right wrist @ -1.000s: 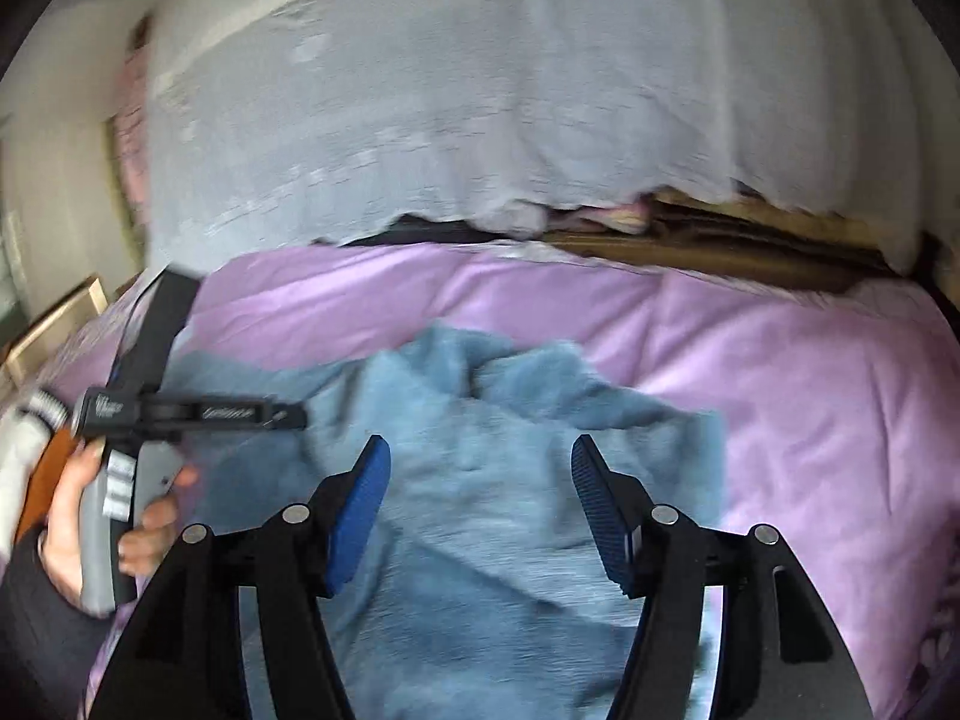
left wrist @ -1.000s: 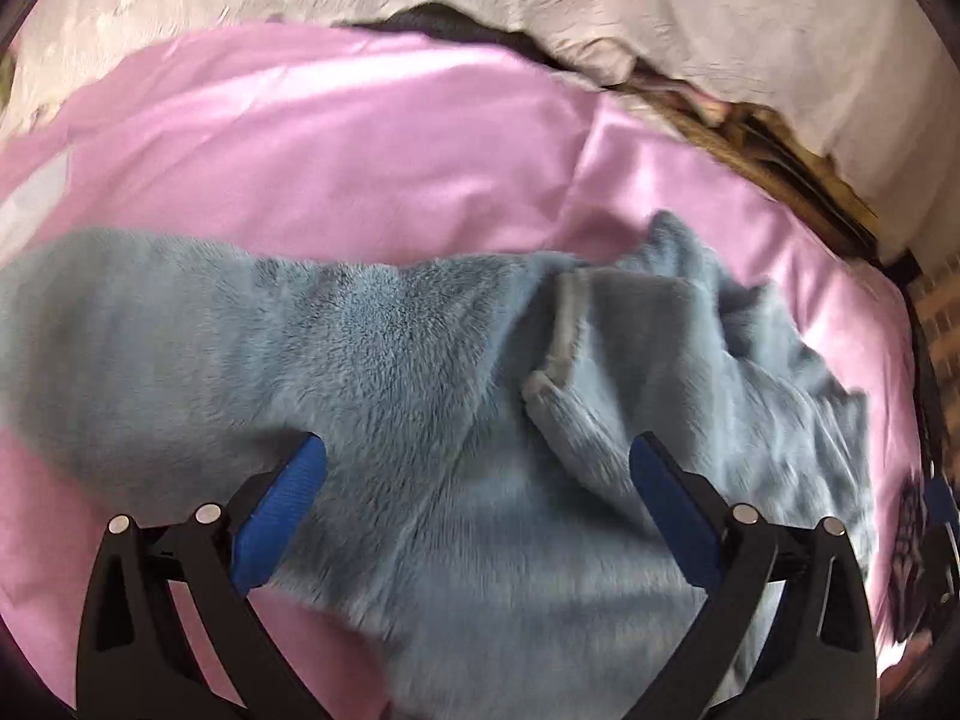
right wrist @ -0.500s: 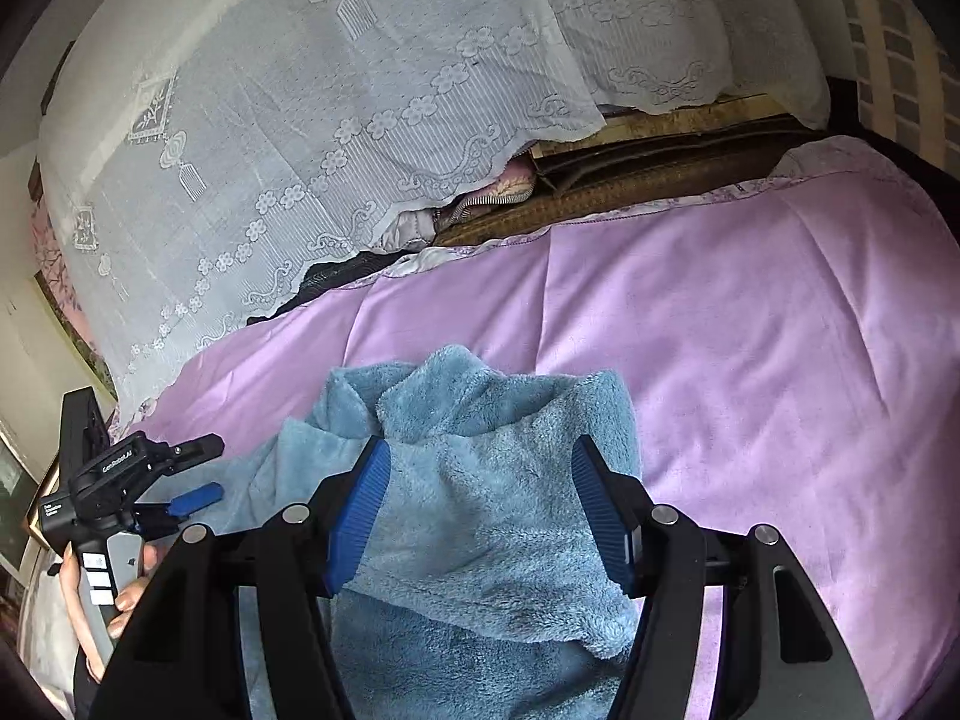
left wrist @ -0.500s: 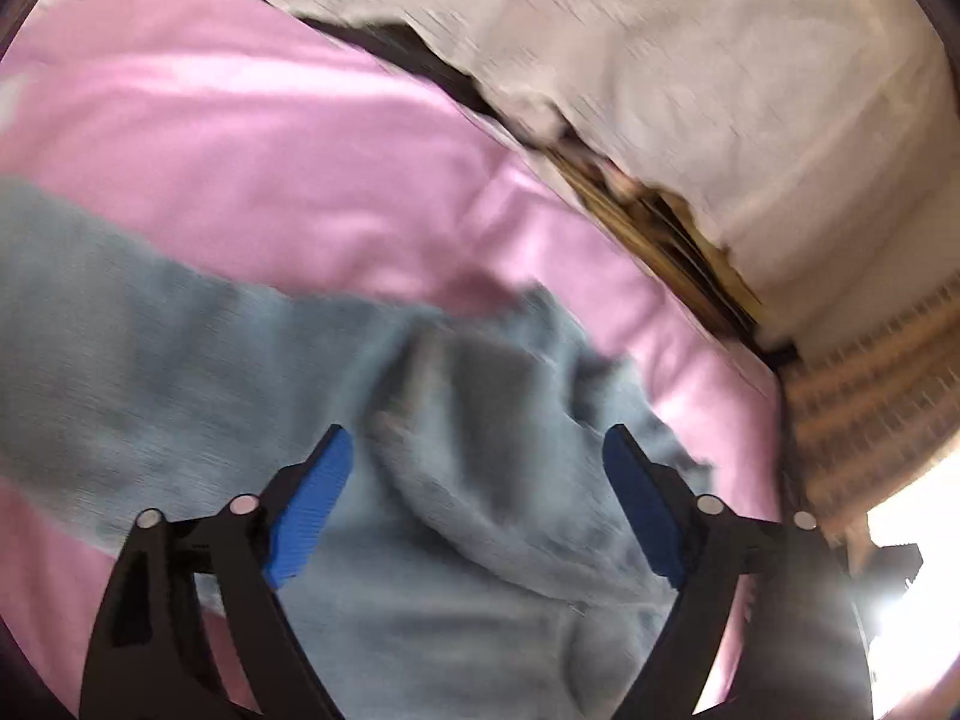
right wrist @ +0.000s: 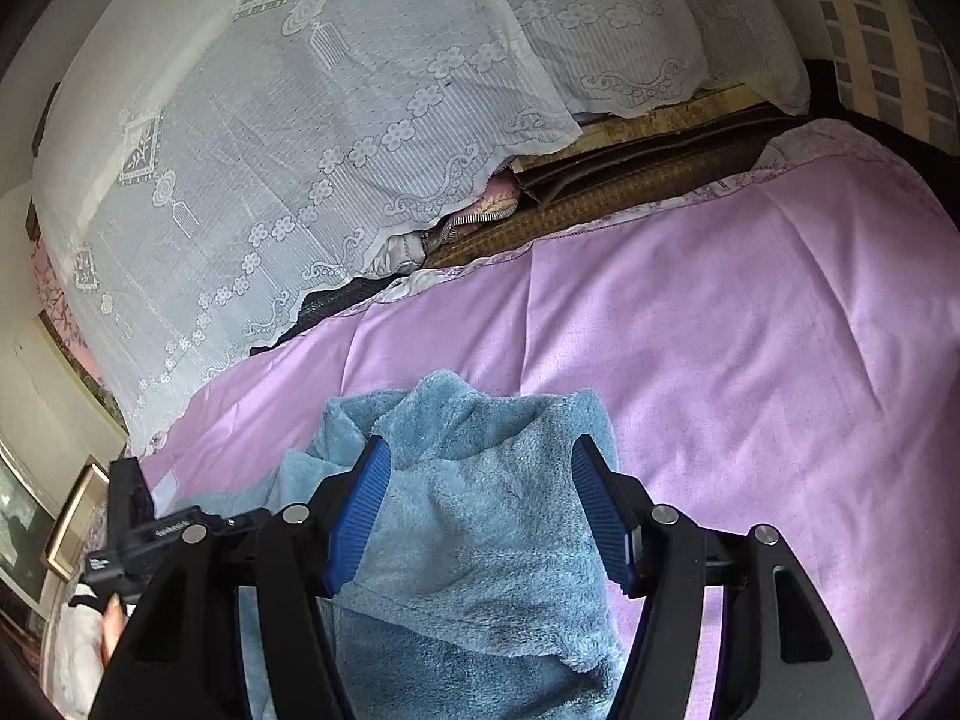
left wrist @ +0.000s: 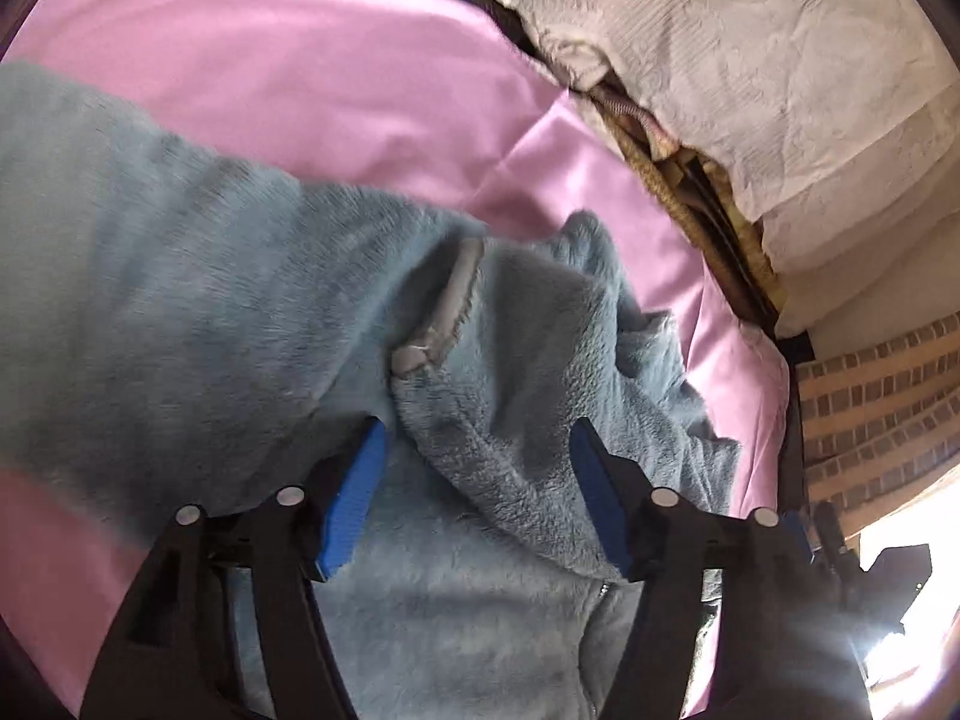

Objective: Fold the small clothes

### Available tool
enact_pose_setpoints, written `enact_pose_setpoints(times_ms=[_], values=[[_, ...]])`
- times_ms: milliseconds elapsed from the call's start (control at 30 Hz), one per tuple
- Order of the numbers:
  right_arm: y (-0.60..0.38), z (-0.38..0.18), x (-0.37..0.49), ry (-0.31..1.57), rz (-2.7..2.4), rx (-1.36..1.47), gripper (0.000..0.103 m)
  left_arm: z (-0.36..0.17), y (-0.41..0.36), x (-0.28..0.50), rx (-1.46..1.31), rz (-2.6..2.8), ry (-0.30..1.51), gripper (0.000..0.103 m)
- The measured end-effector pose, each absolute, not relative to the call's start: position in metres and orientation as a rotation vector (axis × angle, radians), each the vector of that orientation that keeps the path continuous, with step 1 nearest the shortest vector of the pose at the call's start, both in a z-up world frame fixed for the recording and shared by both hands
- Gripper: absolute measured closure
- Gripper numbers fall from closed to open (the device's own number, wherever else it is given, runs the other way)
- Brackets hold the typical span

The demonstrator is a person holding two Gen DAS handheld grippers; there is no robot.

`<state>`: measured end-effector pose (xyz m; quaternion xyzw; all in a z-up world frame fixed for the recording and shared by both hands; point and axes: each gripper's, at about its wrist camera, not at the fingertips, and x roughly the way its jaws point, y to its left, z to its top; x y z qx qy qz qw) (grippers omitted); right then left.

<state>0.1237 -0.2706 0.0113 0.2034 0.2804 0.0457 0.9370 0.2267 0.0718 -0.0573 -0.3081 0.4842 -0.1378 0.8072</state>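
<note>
On a bed's smooth pink sheet point(right wrist: 750, 330), a fluffy blue fleece garment point(left wrist: 180, 312) lies rumpled beneath both gaping hand-held grippers, the left point(left wrist: 477, 495) just closing around a raised fold, ungripped; pinching that edge deeply should help.

A pink bedsheet point(right wrist: 750, 330) lying spread over the bed, a white lace cover point(right wrist: 312, 120) draping over the pillows behind it, a woven brown mat point(right wrist: 630, 192) peeking out underneath, picture frames point(right wrist: 66, 528) leaning at the side
</note>
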Motion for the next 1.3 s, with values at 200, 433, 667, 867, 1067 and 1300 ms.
enact_pose_setpoints(times_ms=[200,433,667,867,1067,1300], values=[[-0.266,0.01,0.13,0.563,0.076,0.38,0.045,-0.064,0.08,0.24,-0.749,-0.329,0.957,0.096],[-0.266,0.002,0.168,0.628,0.043,0.299,0.082,-0.045,0.104,0.186,-0.647,-0.218,0.857,0.095],[-0.274,-0.054,0.206,0.824,-0.069,0.201,0.088,-0.056,0.081,0.184,-0.467,-0.183,0.872,0.058],[-0.312,-0.056,0.197,0.763,-0.074,0.409,0.086,-0.052,0.063,0.181,-0.348,-0.196,0.862,0.038],[-0.285,-0.024,0.141,0.701,0.048,0.336,0.085,-0.053,0.074,0.18,-0.407,-0.229,0.859,0.037],[-0.258,-0.067,0.118,0.834,0.025,0.221,0.084,-0.054,0.066,0.182,-0.367,-0.226,0.87,0.035]])
